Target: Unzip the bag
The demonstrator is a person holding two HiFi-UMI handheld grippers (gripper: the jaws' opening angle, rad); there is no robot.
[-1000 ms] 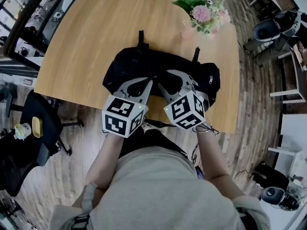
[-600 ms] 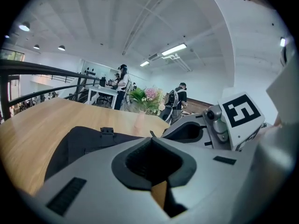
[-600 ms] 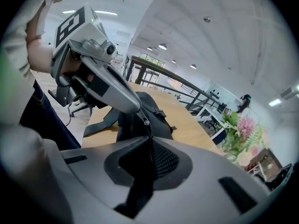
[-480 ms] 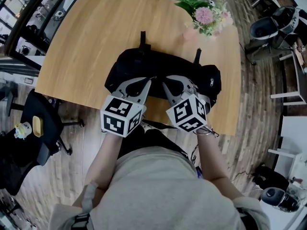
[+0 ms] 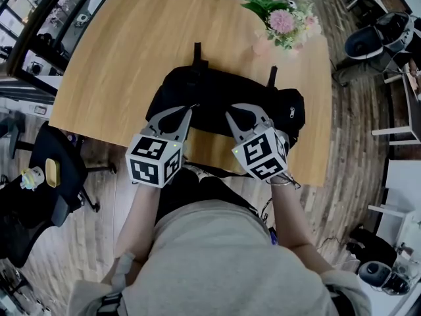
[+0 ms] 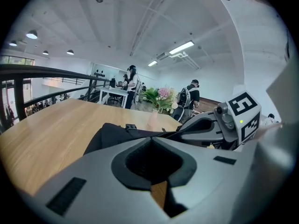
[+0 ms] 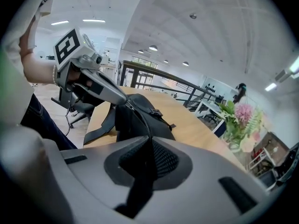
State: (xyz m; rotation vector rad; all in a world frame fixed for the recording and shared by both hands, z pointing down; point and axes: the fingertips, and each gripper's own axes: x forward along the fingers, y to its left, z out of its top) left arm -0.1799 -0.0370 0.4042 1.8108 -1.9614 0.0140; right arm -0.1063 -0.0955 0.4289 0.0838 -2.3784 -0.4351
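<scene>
the broad light wooden table (image 5: 99, 58) carries a soft black fabric bag (image 5: 217, 87) by its 6 o'clock edge, with a pink-flower bouquet (image 5: 281, 22) off at 1 o'clock. the left gripper (image 5: 190, 110) sits at the bag's 7 o'clock, jaws pressed fully together on what looks like the small metal zip pull (image 7: 127, 106). the right gripper (image 5: 229, 116), at the bag's 6 o'clock, has just been closing and now pinches a fold of the black fabric beside the zip line. i'd worry the thin pull slips out of those tips. or the fabric pinch gives and the whole bag drags toward 9 o'clock, bunching cloth into the slider and jamming it.
</scene>
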